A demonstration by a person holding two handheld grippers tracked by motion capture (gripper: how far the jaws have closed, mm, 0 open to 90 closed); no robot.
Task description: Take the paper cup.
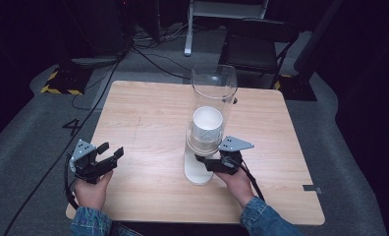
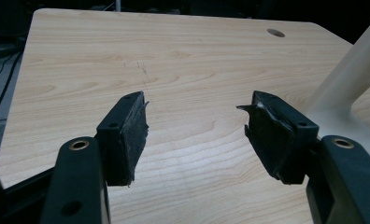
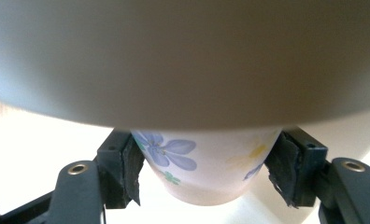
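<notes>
A: Start with the high view. What stands on the surface [image 1: 148,123]?

B: A cup dispenser: a clear upright tube [image 1: 213,93] on a white base [image 1: 198,169], near the middle of the wooden surface and a bit toward the person's right. A stack of white paper cups [image 1: 207,129] sits inside the tube, low down. The right gripper [image 1: 206,161] is at the foot of the tube, just above the base, its grey plate level with the bottom of the stack.

A: And the other hand?

B: The left gripper [image 1: 111,152] is held near the surface's left front corner, well apart from the dispenser, pointing toward the middle.

A: What does the left gripper view give?

B: Its two black jaws stand apart with only bare wood between them, so it is open and grips nothing. A white strut of the dispenser stand [image 2: 346,79] runs up the right edge, and a small round hole [image 2: 275,32] shows in the surface at the far side.

A: Now the right gripper view.

B: The underside of the tube is a broad blurred band across the top. Below it the lowest paper cup [image 3: 206,168] pokes out, white with blue and yellow flowers printed on it. The right gripper's pads [image 3: 132,170] sit on both sides of that cup, against its wall, so the gripper is closed on the cup, which hangs over the white base.
</notes>
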